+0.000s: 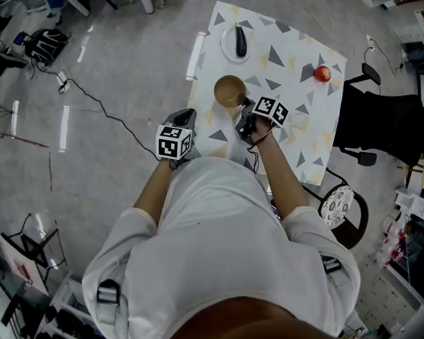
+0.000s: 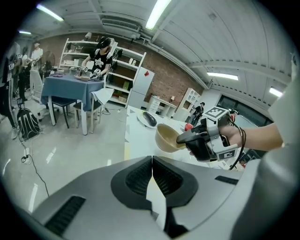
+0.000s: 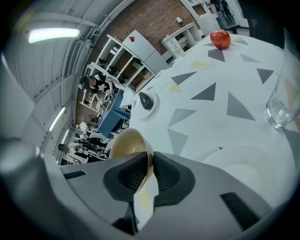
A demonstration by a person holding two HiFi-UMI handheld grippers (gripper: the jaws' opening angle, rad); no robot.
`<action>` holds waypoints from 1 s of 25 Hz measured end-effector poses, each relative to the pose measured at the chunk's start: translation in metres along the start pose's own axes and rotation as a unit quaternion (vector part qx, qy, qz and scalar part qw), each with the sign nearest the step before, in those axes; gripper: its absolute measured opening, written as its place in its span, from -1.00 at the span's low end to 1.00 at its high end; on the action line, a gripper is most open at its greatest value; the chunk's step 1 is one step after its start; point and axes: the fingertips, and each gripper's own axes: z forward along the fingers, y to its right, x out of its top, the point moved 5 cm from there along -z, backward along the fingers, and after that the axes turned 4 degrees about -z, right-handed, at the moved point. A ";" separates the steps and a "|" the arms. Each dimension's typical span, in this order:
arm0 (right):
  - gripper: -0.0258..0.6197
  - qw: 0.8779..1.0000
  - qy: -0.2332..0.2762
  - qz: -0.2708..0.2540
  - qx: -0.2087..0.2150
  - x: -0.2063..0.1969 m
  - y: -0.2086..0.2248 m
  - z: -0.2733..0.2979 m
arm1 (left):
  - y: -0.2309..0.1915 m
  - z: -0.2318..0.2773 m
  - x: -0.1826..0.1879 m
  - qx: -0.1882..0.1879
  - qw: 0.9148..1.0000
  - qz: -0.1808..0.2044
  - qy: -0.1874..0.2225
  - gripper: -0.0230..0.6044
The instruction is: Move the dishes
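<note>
A tan bowl [image 1: 229, 90] hangs tilted above the near-left part of the patterned table [image 1: 289, 133]. My right gripper [image 1: 246, 112] is shut on its rim; in the right gripper view the jaws [image 3: 151, 160] pinch the wall of the bowl [image 3: 125, 144]. A white plate [image 1: 227, 44] carrying a dark eggplant [image 1: 241, 42] sits at the table's far left corner. Another white plate [image 3: 243, 165] lies just under the right gripper. My left gripper [image 1: 182, 121] hovers off the table's left edge, shut and empty [image 2: 152, 161]; its view shows the bowl [image 2: 168, 137].
A red round fruit [image 1: 322, 73] lies at the far right of the table. A clear glass [image 3: 282, 103] stands on the table right of the bowl. A black chair [image 1: 380, 126] is beside the table's right edge. Cables [image 1: 96, 102] cross the floor on the left.
</note>
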 end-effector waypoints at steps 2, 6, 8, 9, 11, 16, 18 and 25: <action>-0.82 1.000 -0.004 -0.002 -0.006 -0.002 0.002 0.007 | -0.001 -0.001 -0.001 0.004 1.000 -0.003 0.000 -0.86; -0.81 1.000 -0.014 0.009 -0.013 -0.008 0.008 0.016 | 0.004 -0.002 -0.004 0.003 1.000 -0.002 -0.003 -0.86; -0.81 1.000 -0.015 0.017 -0.014 -0.010 0.009 0.019 | 0.005 -0.002 -0.005 0.003 1.000 -0.001 -0.005 -0.86; -0.81 1.000 -0.014 0.017 -0.016 -0.011 0.009 0.020 | 0.006 -0.002 -0.005 0.003 1.000 0.001 -0.006 -0.86; -0.80 1.000 -0.010 0.000 -0.027 -0.012 0.009 0.020 | 0.007 -0.002 -0.005 0.004 1.000 0.003 -0.009 -0.86; -0.52 0.999 -0.005 -0.048 -0.022 -0.014 0.005 0.018 | 0.010 -0.002 -0.004 0.000 1.000 0.009 -0.012 -0.86; -0.36 0.998 -0.001 -0.056 -0.013 -0.014 0.002 0.015 | 0.012 -0.002 -0.003 -0.003 1.000 0.013 -0.013 -0.86; -0.21 0.996 0.018 -0.085 -0.008 -0.015 0.002 -0.008 | 0.023 0.003 0.000 -0.016 0.999 0.026 -0.019 -0.86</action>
